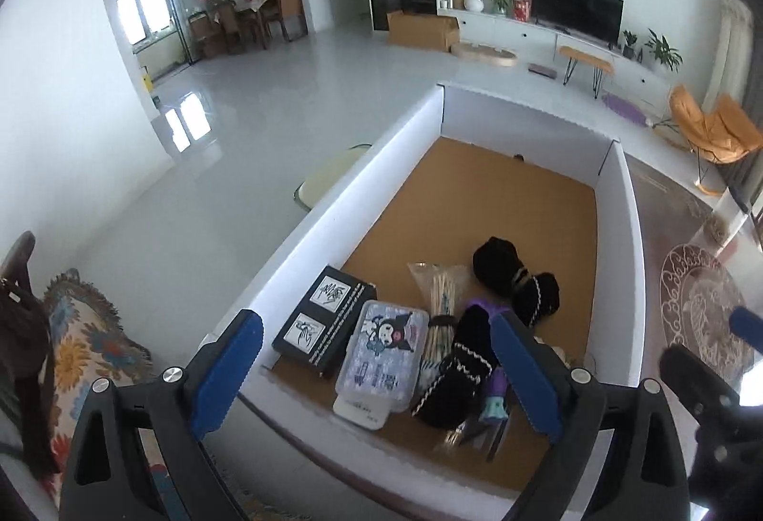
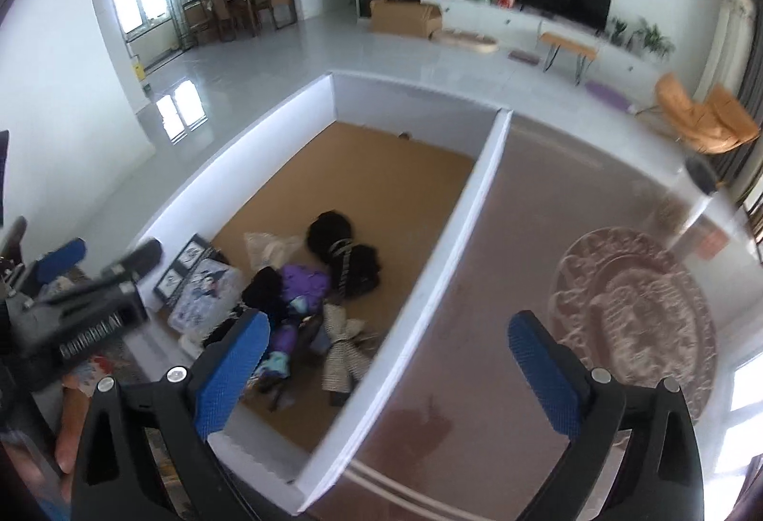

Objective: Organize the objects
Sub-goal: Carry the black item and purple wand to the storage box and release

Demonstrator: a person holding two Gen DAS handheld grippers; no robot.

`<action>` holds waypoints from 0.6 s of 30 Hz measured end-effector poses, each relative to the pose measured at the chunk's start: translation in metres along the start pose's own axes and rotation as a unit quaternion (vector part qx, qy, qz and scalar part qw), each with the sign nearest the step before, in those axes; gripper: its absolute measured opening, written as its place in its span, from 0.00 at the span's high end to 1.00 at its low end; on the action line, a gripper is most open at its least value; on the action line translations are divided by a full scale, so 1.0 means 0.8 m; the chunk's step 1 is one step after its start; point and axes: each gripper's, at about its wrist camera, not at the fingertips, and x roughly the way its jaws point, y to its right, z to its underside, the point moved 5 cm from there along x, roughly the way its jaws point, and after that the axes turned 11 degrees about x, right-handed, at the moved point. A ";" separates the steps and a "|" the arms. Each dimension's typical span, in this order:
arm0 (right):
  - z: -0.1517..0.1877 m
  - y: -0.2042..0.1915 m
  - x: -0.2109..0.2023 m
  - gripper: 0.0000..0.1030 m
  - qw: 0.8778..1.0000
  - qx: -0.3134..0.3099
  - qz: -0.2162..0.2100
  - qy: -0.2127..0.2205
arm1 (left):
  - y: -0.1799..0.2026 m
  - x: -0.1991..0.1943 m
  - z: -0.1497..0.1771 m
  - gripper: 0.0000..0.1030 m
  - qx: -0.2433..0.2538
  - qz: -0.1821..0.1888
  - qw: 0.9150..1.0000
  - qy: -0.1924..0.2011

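Inside the white-walled cardboard box with brown floor [image 1: 415, 135], near the corner closest to the person, the things to organize lie in a loose group: a black flat case with two white picture labels [image 1: 324, 321], a clear plastic case with a cartoon character print [image 1: 384, 354] just beside it, a bundle of thin wooden sticks in clear wrap [image 1: 441, 306], a black velvet pouch with white zigzag trim [image 1: 460, 371] lying over a purple toy [image 1: 496, 392], and a second black pouch [image 1: 517, 280] a little farther in. From the right wrist view a grey striped ribbon bow [image 2: 343, 354] also shows, near the right wall.

The left gripper [image 1: 376, 373] hangs above this group with its blue pads wide apart and nothing between them. The right gripper [image 2: 386, 363] is also wide open and empty; it stands over the right wall of the box, half above the reddish-brown table top [image 2: 477, 282].

I judge that the step is to choose one piece and grasp it. To do it well, the left gripper should come down on a single item, probably the clear case, across its narrow side, so the pads do not catch the black case touching it. The pouch lies on the toy, so lifting it first seems safer than pulling the toy from under
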 end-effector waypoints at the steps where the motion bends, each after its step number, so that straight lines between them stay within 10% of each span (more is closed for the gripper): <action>1: -0.001 -0.005 0.002 0.02 1.000 -0.003 -0.004 -0.003 | -0.001 0.000 0.000 0.06 0.001 -0.003 1.000 0.003; 18: -0.013 -0.030 0.009 0.02 0.999 -0.035 0.025 -0.013 | -0.002 -0.010 -0.007 0.05 -0.002 0.026 1.000 0.015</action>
